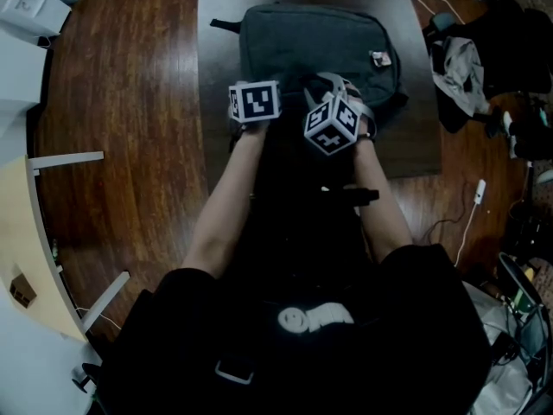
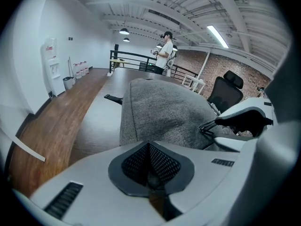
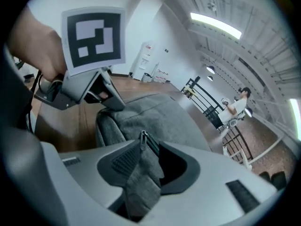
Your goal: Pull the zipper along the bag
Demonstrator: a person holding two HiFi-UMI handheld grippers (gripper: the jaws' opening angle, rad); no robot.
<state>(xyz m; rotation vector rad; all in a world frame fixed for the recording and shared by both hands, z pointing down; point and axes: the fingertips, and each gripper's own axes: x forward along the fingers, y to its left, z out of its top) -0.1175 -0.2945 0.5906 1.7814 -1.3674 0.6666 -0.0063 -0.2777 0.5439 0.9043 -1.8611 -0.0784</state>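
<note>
Right gripper view | right gripper [image 3: 150, 160] jaws apart, bag [image 3: 160, 119] fold and zipper [image 3: 142, 136] between | left gripper [image 3: 109, 100] at 10 o'clock, pinching bag

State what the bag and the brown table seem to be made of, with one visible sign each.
Bag: grey woven cloth with a matt finish, probably synthetic; a flecked weave shows close up.
Table: wood or wood veneer, fairly glossy; plank lines, grain and a soft sheen show.
</note>
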